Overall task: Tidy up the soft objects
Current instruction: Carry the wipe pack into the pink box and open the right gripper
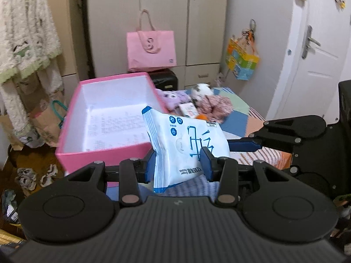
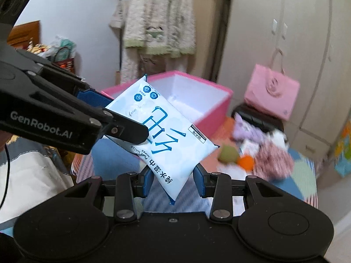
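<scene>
A white and blue wet-wipes pack (image 1: 186,144) hangs in the air in front of an open pink box (image 1: 105,118) with a white inside. My left gripper (image 1: 178,164) is shut on the pack's lower part. My right gripper (image 2: 173,182) also has its blue pads against the pack (image 2: 162,131). In the right wrist view the left gripper (image 2: 114,118) comes in from the left and clamps the pack's side. The box (image 2: 197,96) stands behind the pack. A pile of soft things, a plush toy (image 1: 201,92) and purple and pink cloths (image 1: 215,107), lies on the bed beyond.
The bed has a patchwork cover (image 1: 239,118). An orange ball (image 2: 246,162) and a green ball (image 2: 228,153) lie next to the cloths. A pink paper bag (image 1: 151,48) sits on a black case by the wardrobe. A fluffy robe (image 1: 24,28) hangs at left.
</scene>
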